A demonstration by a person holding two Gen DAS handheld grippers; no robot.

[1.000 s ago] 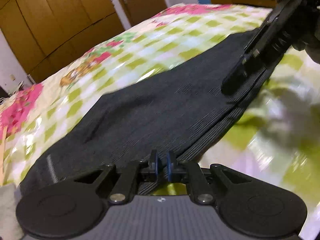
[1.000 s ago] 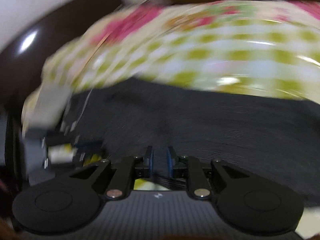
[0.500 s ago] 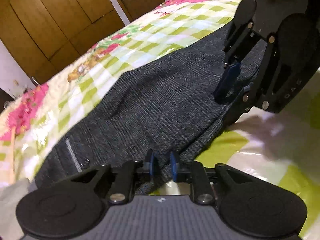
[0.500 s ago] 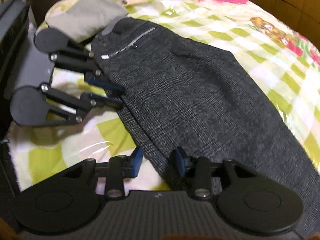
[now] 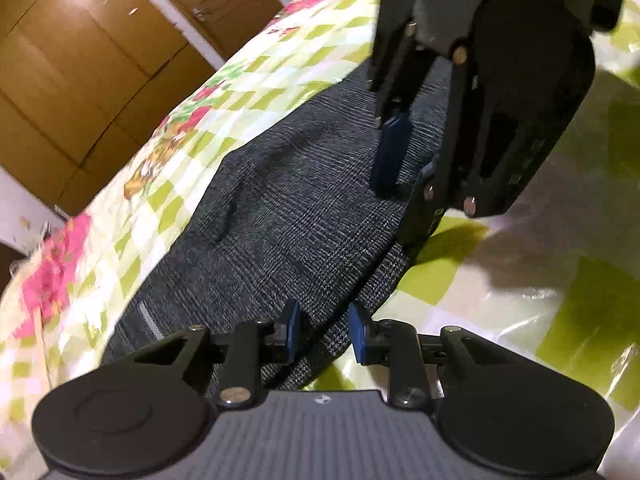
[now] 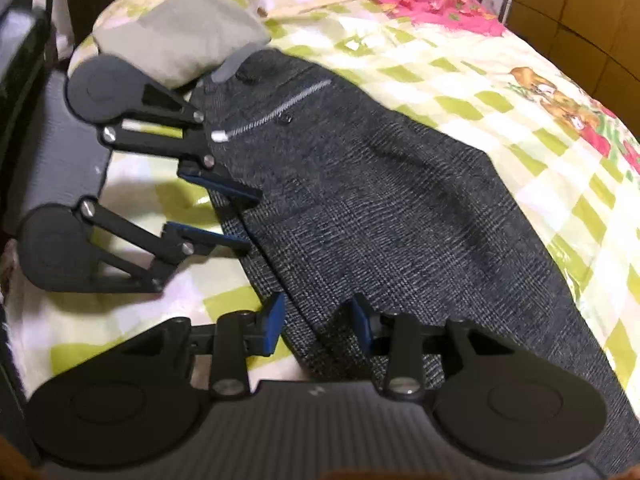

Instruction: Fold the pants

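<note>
Dark grey checked pants [image 5: 288,216] lie flat, folded lengthwise, on a bed with a green-checked floral cover [image 5: 520,280]. In the right wrist view the pants [image 6: 400,216] show a silver zip line [image 6: 276,112] near the waist. My left gripper [image 5: 324,332] is open, its jaws straddling the pants' near edge by the waist. It also shows in the right wrist view [image 6: 250,220]. My right gripper [image 6: 318,320] is open over the same edge further down the leg. It appears in the left wrist view [image 5: 408,168] with its jaws apart above the fabric.
A folded grey cloth [image 6: 180,40] lies at the bed corner beside the waistband. A thin wooden stick [image 6: 328,2] lies on the cover beyond it. Brown wooden wardrobe doors [image 5: 80,64] stand behind the bed.
Both grippers have opened and let go of the pants' edge, which now rests on the bed. The right gripper has swung round and come close to the left one.
</note>
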